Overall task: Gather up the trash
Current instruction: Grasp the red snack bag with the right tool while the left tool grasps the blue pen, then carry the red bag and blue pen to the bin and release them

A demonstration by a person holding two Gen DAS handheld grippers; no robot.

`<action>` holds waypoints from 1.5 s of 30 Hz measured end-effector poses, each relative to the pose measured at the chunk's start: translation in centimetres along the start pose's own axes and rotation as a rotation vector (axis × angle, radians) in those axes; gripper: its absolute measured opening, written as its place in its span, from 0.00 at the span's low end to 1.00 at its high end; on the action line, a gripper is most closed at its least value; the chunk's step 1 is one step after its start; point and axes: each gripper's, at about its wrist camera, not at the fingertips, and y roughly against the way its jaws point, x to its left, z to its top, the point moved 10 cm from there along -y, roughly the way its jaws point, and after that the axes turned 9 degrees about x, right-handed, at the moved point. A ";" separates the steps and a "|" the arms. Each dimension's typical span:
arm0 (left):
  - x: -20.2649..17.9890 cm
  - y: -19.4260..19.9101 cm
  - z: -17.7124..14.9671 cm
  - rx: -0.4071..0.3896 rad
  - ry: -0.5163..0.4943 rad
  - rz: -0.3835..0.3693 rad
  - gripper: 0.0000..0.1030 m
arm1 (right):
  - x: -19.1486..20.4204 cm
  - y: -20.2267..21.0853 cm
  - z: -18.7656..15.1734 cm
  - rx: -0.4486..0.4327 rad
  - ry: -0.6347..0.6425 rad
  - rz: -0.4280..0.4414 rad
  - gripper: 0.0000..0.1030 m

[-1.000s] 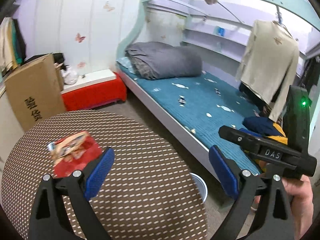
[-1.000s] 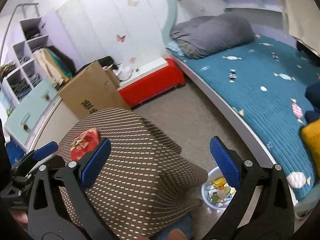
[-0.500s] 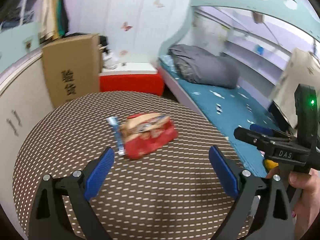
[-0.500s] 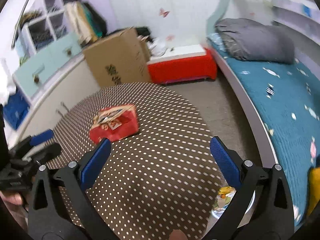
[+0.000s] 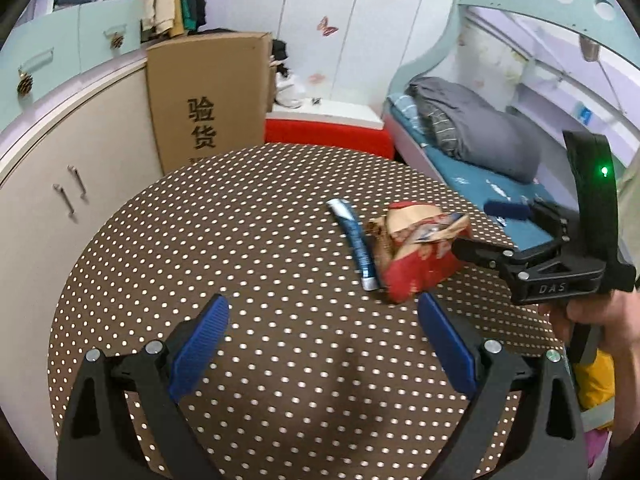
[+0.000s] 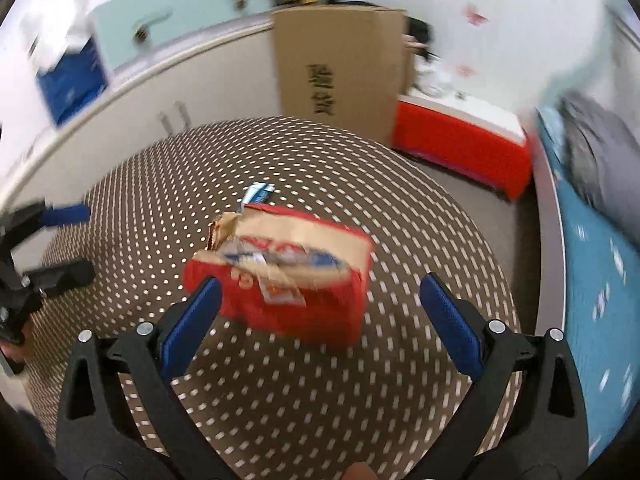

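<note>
We hold both claws wide | right claw (image 6: 320,308) faces torn red paper box (image 6: 294,276) | thin blue wrapper (image 5: 354,242) at its 9 o'clock | left claw (image 5: 323,336) empty over dotted brown desk (image 5: 240,240)

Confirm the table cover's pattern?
Brown with small white dots, the table cover shows best in the left wrist view.

Matt brown dotted cloth over the tabletop (image 5: 248,248); torn, crumpled red paper bag (image 6: 296,280); glossy blue foil wrapper (image 5: 356,240). Matt black plastic tool frames, ribbed blue rubbery pads (image 5: 200,344). Plain brown corrugated cardboard box (image 5: 208,96).
</note>
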 end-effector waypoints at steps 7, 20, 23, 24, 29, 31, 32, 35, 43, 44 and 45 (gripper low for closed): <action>1.5 -1.4 0.3 0.027 0.023 0.039 0.91 | 2.5 -3.5 0.5 0.109 0.215 0.036 0.62; -0.4 -6.8 2.7 0.067 -0.073 0.096 0.91 | 0.2 1.8 -5.4 0.014 -0.077 0.077 0.20; -0.7 -8.3 4.2 0.065 -0.102 0.123 0.91 | -0.5 2.7 -6.4 0.010 -0.134 0.047 0.20; -0.8 -8.8 4.6 0.068 -0.110 0.126 0.91 | -1.0 2.8 -6.4 0.007 -0.155 0.045 0.20; -1.5 -11.4 6.5 0.103 -0.138 0.117 0.74 | -2.4 4.3 -8.4 -0.014 -0.262 0.033 0.20; -2.0 -11.3 7.2 0.089 -0.161 0.104 0.45 | -2.3 5.0 -9.2 -0.026 -0.293 0.033 0.20; -2.2 -11.1 7.3 0.092 -0.167 0.096 0.16 | -2.3 5.2 -9.4 -0.032 -0.307 0.036 0.20; -3.0 -10.2 6.5 0.117 -0.149 0.009 0.08 | -2.2 6.2 -10.2 -0.058 -0.342 0.036 0.20; -5.4 -4.6 2.4 0.044 -0.151 -0.078 0.07 | -1.5 9.4 -11.6 -0.132 -0.393 0.023 0.20; -5.8 -3.8 1.9 0.031 -0.155 -0.083 0.07 | -1.4 9.9 -11.9 -0.141 -0.396 0.023 0.20; -6.1 -3.3 1.5 0.021 -0.157 -0.088 0.07 | -1.3 10.3 -12.0 -0.151 -0.399 0.022 0.20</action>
